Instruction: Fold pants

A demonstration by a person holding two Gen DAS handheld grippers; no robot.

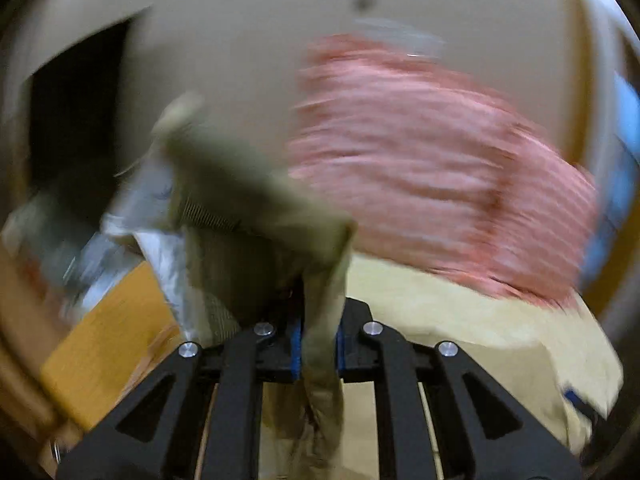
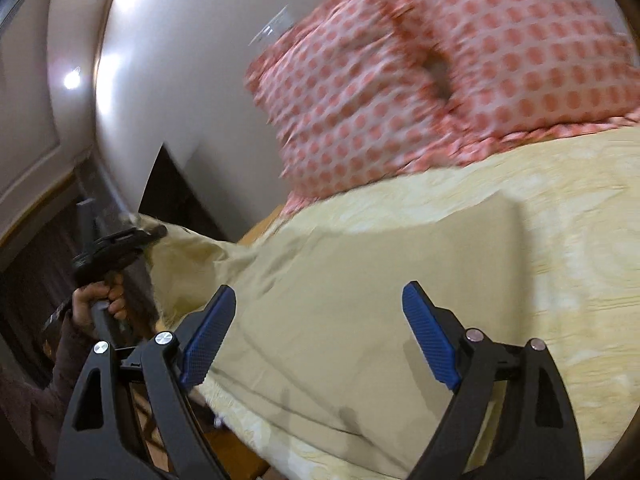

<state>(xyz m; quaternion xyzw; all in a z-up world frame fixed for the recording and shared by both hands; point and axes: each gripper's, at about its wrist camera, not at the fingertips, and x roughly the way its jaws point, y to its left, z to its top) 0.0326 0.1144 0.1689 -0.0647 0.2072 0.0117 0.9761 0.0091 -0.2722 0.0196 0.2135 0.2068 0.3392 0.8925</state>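
Observation:
The khaki pants [image 2: 360,280] lie spread on the yellow bedspread [image 2: 560,240]. My left gripper [image 1: 318,344] is shut on a bunched part of the pants [image 1: 256,200] and holds it lifted off the bed; the view is blurred by motion. In the right wrist view the left gripper [image 2: 158,234] shows at the far left, held in a hand, with the pants' end raised at its tip. My right gripper [image 2: 316,340] is open and empty, its blue pads [image 2: 208,340] hovering just above the flat part of the pants.
Two pink dotted pillows [image 2: 420,92] stand at the head of the bed against the pale wall [image 2: 180,60]. The bed's wooden edge [image 1: 104,340] is at lower left. A dark opening [image 1: 76,120] is at the left.

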